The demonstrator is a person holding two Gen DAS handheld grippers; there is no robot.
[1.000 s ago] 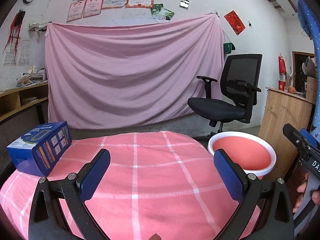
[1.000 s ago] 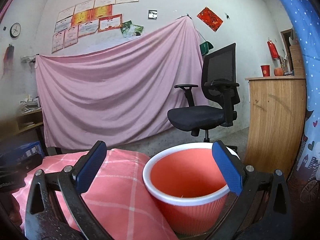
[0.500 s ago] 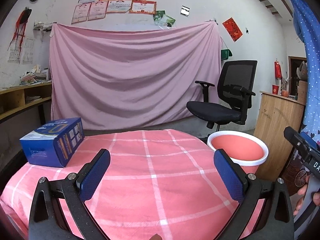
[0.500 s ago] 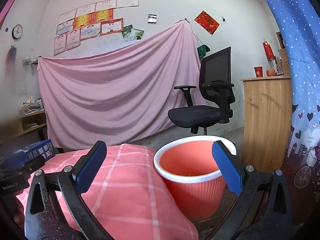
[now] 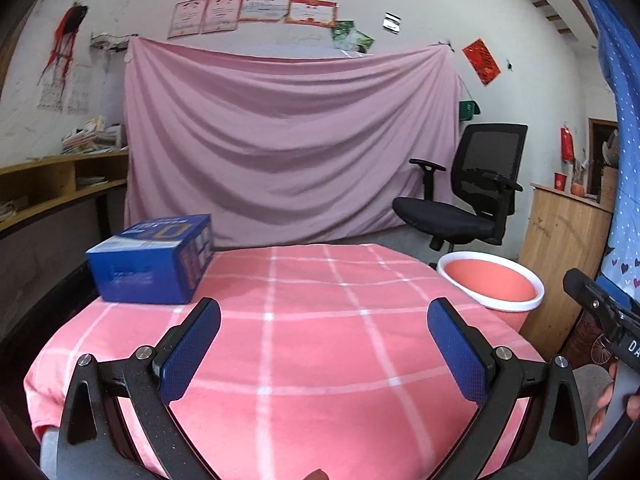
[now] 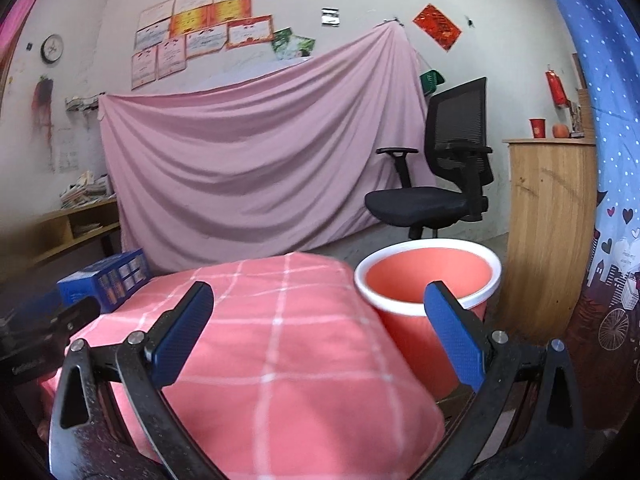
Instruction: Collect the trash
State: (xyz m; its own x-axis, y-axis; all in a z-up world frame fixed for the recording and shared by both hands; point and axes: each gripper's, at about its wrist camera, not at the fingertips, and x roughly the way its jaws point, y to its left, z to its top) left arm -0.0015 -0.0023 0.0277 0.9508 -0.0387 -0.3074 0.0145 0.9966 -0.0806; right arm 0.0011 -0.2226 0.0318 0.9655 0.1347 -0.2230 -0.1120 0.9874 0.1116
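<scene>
A blue cardboard box (image 5: pixel 154 258) lies on the far left of a table covered in pink checked cloth (image 5: pixel 312 320); it also shows in the right wrist view (image 6: pixel 104 280). A salmon bin with a white rim (image 5: pixel 494 286) stands off the table's right edge, also in the right wrist view (image 6: pixel 430 280). My left gripper (image 5: pixel 324 320) is open and empty above the near part of the table. My right gripper (image 6: pixel 318 300) is open and empty at the table's right end, near the bin.
A black office chair (image 5: pixel 464 204) stands behind the bin before a pink hanging sheet (image 5: pixel 288 152). A wooden cabinet (image 6: pixel 548 220) stands right of the bin. Wooden shelves (image 5: pixel 52 188) run along the left wall. A blue patterned curtain (image 6: pixel 612 200) hangs at the far right.
Both grippers have pulled back and risen. The box, table and bin now sit further away in both views. Both grippers stay open.
</scene>
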